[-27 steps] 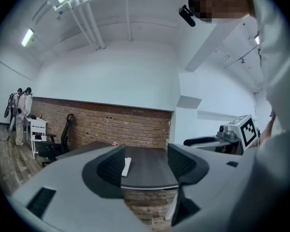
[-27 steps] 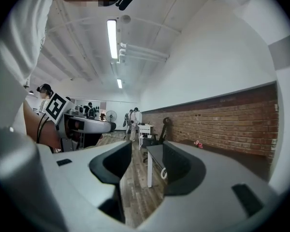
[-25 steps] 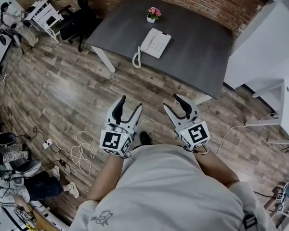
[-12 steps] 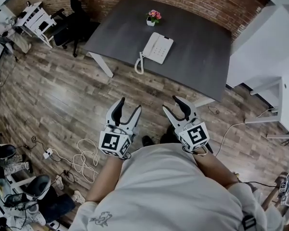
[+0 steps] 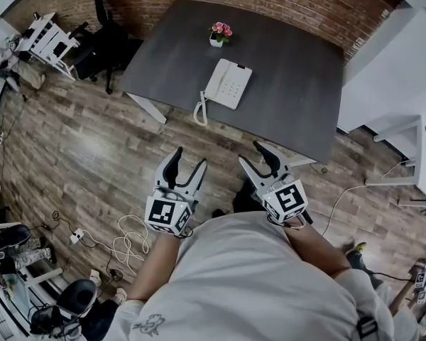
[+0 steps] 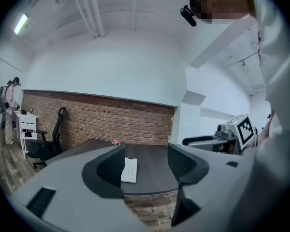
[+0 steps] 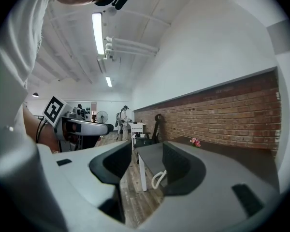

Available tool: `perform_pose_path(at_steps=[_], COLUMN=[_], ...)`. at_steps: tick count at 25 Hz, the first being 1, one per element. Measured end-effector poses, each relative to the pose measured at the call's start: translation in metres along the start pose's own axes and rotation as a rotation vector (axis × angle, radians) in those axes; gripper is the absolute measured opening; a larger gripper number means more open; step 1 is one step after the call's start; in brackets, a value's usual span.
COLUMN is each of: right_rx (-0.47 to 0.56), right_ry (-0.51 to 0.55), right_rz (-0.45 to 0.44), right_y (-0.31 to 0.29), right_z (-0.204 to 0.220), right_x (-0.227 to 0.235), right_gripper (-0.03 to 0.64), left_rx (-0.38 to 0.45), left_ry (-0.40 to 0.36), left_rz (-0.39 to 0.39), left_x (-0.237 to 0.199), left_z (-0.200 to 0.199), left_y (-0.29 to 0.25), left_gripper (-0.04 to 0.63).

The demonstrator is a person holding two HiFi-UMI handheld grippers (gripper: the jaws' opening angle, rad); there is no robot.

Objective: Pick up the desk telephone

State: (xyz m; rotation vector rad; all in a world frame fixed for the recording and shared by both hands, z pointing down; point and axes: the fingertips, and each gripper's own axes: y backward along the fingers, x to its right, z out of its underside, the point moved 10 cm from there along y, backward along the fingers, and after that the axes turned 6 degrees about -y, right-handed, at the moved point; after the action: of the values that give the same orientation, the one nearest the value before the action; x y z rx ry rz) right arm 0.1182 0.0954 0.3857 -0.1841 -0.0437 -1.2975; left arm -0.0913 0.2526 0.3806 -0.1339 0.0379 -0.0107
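The left gripper [image 5: 189,158] and right gripper [image 5: 256,158] have come closer to the table [image 5: 298,84] with the desk telephone [image 5: 228,84], but their fingers [image 5: 172,166] are spread apart and hold nothing.

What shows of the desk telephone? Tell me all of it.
The desk telephone is white and looks plastic, with a keypad face and its handset on the left in the head view. It lies flat on the dark grey table near the front edge. Its coiled cord hangs over that edge. Nothing else touches it.

a white t-shirt [image 5: 255,283] (small emblem [image 5: 148,322] printed) is worn; left gripper [image 5: 189,158] and right gripper [image 5: 253,154] are white, black-padded.
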Motion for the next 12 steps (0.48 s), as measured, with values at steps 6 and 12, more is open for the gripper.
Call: perform_pose_path(at_steps=[6, 12], right_rx=[-0.012, -0.01], right_ry=[-0.01, -0.033], right_rz=[0.016, 0.047], right_y=[-0.021, -0.024], right_z=[-0.005, -0.013], right_x=[0.066, 0.133], right_gripper=[0.206, 0.206], left_rx=[-0.02, -0.04], left_ry=[-0.005, -0.018], left_rz=[0.019, 0.057], left_x=[-0.008, -0.004], left_z=[-0.005, -0.014], left_y=[-0.075, -0.151], left_gripper=[0.29, 0.29])
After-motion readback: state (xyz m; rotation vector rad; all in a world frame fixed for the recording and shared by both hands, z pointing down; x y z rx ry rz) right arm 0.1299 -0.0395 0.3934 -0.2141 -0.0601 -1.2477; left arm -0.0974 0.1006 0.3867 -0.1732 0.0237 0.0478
